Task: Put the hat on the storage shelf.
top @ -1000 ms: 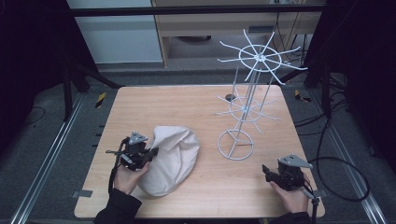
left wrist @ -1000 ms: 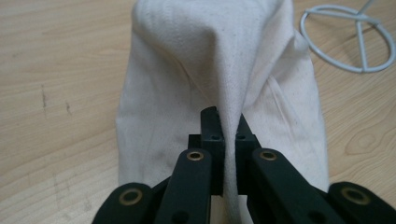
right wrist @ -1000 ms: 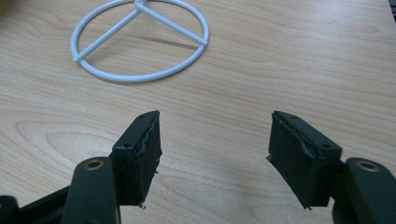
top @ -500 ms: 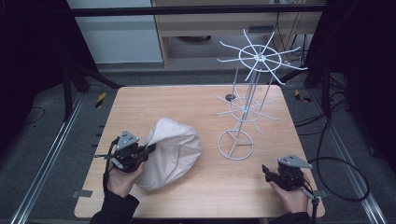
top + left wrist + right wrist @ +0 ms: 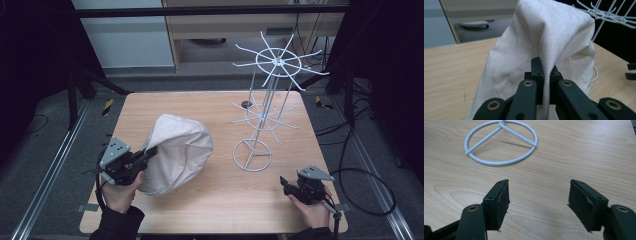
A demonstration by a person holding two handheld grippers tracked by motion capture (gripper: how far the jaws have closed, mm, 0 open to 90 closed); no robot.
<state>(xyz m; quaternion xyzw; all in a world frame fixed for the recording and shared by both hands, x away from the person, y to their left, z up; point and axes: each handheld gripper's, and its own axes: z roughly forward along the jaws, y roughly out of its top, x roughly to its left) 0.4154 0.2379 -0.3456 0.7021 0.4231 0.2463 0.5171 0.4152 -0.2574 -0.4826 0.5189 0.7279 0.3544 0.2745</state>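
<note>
1. We see the left gripper (image 5: pixel 150 152) at the near left part of the wooden table (image 5: pixel 220 107), held in the person's left hand (image 5: pixel 119 192), with its grey three-cornered plate on top.
2. In the left gripper view, its two black jaws are clenched on a fold of the cream cloth bag (image 5: pixel 544 47); the fabric runs down as a narrow pinched strip between them, so almost no gap is left.
3. From that pinch the cloth rises and drapes over in a tent shape, with creases falling to both sides of the jaws.
4. In the high view the cloth bag (image 5: pixel 177 152) bulges as a rounded mound on the left half of the table, its lower edge resting on the wood and its left side touching the left gripper.
5. The right gripper (image 5: pixel 286 184) sits at the near right corner of the table, in the person's right hand (image 5: pixel 312 207), well apart from the bag.
6. In the right gripper view, its jaws stand wide apart with bare wood between them, and they grasp nothing.
7. The white wire rack (image 5: pixel 267 107) stands on the right half of the table; its ring base (image 5: pixel 500 142) lies just beyond the right gripper's jaws without touching them.
</note>
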